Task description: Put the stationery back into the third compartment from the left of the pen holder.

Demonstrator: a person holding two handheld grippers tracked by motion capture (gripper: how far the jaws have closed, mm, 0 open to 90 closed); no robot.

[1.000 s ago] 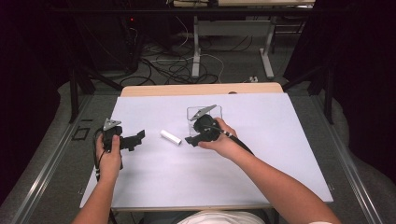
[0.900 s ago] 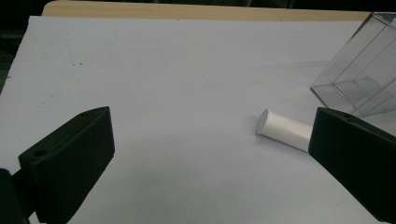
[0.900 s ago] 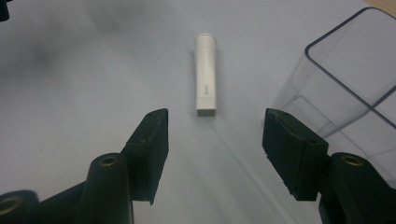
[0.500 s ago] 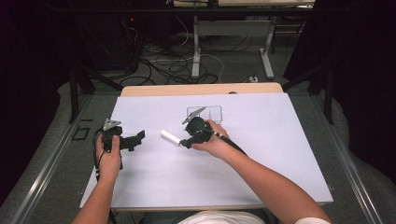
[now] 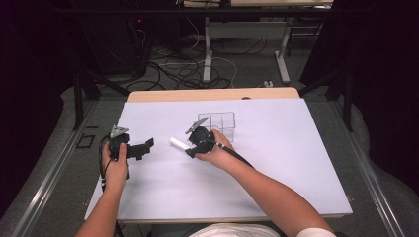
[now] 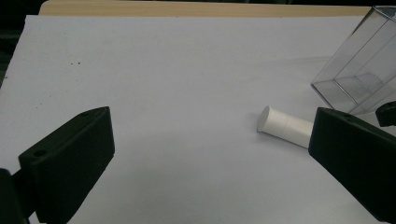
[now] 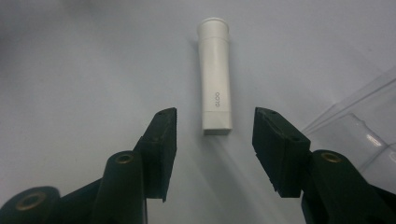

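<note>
Now my right gripper (image 5: 190, 149) is down low by the small white plastic tube with a cap (image 7: 215, 74). That tube lies flat on the big white table top (image 5: 276, 163), on its side, with its long body pointing away from me in the right gripper view. Its near end sits just in front of my two black fingers (image 7: 161, 140), lined up with the gap between them. I point this way so the tube can slide right into the gap, the long way.

My right fingers are apart and not touching the tube. They have just been closing a bit, but nothing is between them yet. I think I make the gap smaller so it fits the thin tube and I do not bump other things.

A clear plastic box with little rooms inside (image 5: 221, 123) stands just behind my right hand. It is close to the tube but not touching it, as far as I can tell. I think the tube is meant to go in there, so it is good that the box is so near.

My left gripper (image 5: 143, 147) waits off to the side, well apart from the tube. Its fingers (image 6: 70, 158) are wide apart and hold nothing. It looks at the tube and stays out of the way.
</note>
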